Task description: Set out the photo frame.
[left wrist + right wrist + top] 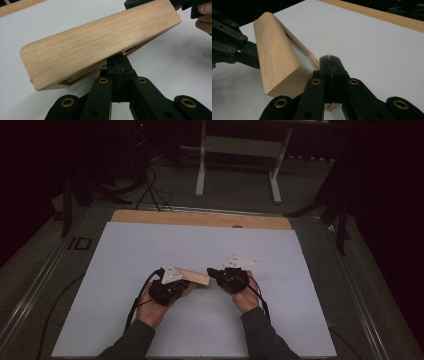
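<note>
Slippage is your risk: each gripper, left (pixel 186 283) and right (pixel 212 272), is clamped on a thin edge of the wooden box (pixel 195 277) held above the bench (pixel 280 320) centre, so twisting could drop it.

A pale oak wooden box (pixel 192 276), long and narrow with rounded edges and fine straight grain, hangs tilted above the white sheet near the bench's middle, its underside showing a thin wooden rim around a recessed opening (pixel 298 48).
</note>
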Demonstrator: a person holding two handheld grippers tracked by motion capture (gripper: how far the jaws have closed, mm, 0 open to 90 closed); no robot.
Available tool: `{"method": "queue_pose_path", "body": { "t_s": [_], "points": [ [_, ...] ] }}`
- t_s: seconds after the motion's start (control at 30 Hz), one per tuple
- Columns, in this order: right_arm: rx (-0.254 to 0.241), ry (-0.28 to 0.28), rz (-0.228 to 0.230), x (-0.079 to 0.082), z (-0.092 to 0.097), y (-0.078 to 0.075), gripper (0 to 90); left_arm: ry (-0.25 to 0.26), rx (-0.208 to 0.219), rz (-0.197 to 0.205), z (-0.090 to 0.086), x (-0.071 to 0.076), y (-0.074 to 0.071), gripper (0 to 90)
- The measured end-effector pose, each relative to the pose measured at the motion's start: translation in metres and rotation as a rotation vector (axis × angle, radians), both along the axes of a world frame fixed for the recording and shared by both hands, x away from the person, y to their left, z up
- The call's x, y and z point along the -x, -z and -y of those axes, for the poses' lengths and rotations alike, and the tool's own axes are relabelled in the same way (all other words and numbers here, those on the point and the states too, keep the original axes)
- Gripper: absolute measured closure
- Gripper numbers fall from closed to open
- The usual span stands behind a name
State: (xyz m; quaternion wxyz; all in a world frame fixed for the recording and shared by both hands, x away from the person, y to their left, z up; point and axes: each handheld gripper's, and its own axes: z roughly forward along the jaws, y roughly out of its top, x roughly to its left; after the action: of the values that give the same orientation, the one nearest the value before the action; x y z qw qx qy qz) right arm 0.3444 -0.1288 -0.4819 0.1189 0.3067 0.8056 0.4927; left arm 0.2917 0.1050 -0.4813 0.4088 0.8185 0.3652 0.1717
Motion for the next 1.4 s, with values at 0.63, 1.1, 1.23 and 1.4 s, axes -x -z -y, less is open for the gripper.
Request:
{"method": "queue_pose_path", "body": {
  "t_s": [0.63,1.1,1.23,1.4],
  "points": [
    [0.014,-0.051,-0.001,0.006,-0.002,-0.001,89.7,0.008,-0.008,-0.008,0.003,0.000,0.001,89.4],
    [0.017,-0.067,-0.004,0.012,-0.002,-0.001,89.7,0.010,-0.011,-0.017,0.003,0.000,0.004,89.4],
    [0.017,-0.070,-0.006,0.013,-0.002,-0.001,89.8,0.009,-0.008,-0.019,0.004,0.000,0.005,89.4],
    [0.019,-0.076,-0.009,0.014,-0.002,-0.002,89.8,0.009,-0.013,-0.021,0.004,0.000,0.006,89.5]
  ]
}}
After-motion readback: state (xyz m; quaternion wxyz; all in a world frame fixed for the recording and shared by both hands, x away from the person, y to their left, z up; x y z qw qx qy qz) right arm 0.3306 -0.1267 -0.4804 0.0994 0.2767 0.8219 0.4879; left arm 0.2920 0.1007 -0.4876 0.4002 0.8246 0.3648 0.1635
